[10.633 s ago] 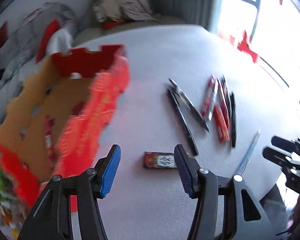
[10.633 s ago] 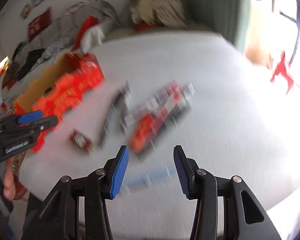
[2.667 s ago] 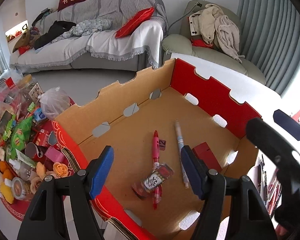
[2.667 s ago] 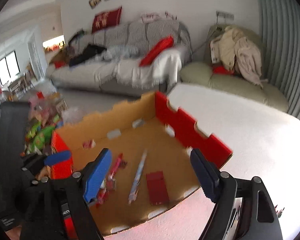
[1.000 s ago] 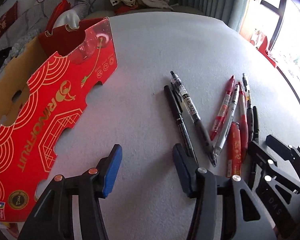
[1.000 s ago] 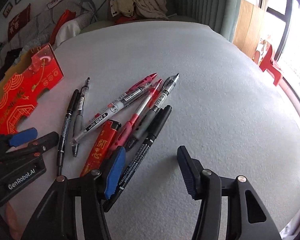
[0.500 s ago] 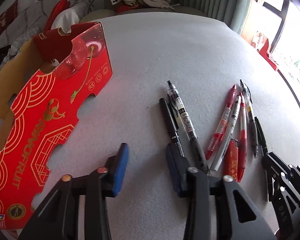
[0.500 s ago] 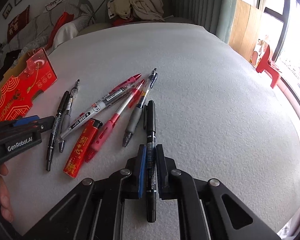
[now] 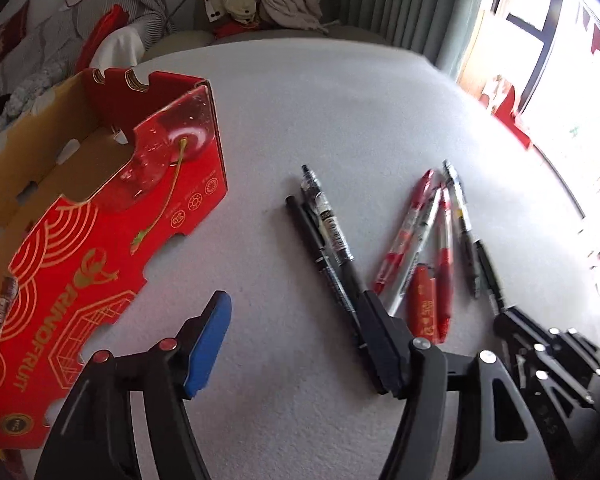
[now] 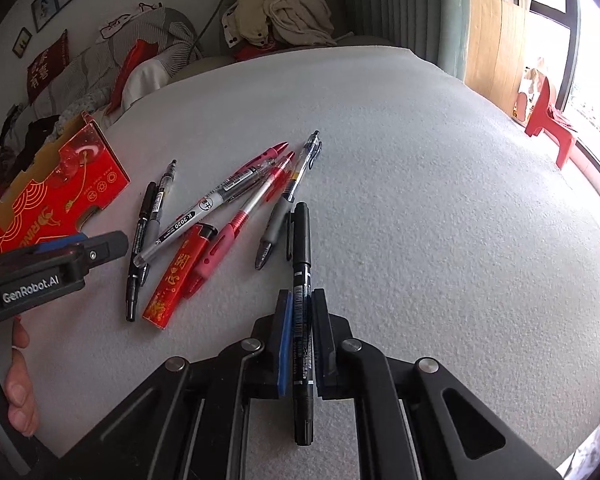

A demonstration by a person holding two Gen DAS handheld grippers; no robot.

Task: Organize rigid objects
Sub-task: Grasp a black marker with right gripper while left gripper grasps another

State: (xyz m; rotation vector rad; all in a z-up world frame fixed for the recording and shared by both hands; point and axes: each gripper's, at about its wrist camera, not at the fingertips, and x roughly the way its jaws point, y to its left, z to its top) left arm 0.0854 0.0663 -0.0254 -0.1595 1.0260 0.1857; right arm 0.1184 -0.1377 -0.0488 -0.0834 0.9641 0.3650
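My right gripper (image 10: 300, 296) is shut on a black marker (image 10: 302, 240), which runs straight ahead between the pads. Left of the marker lie several pens (image 10: 236, 204) and a red lighter (image 10: 178, 276) on the white table (image 10: 440, 200). Two black pens (image 9: 324, 232) lie side by side just ahead of my left gripper (image 9: 296, 340). Its jaws are opening, with only bare table between them. The red cardboard box (image 9: 100, 216) stands open-topped at the left. In the left wrist view the right gripper (image 9: 540, 344) sits low at the right.
The left gripper (image 10: 80, 252) and a hand (image 10: 18, 364) show at the left edge of the right wrist view. Beyond the table are an armchair piled with clothes (image 10: 280, 8) and a sofa (image 10: 100, 60). A red chair (image 10: 548, 108) stands by the window.
The right jaws have closed on the black marker, which now points straight ahead. The left jaws narrowed half a second ago and have since spread wide again.
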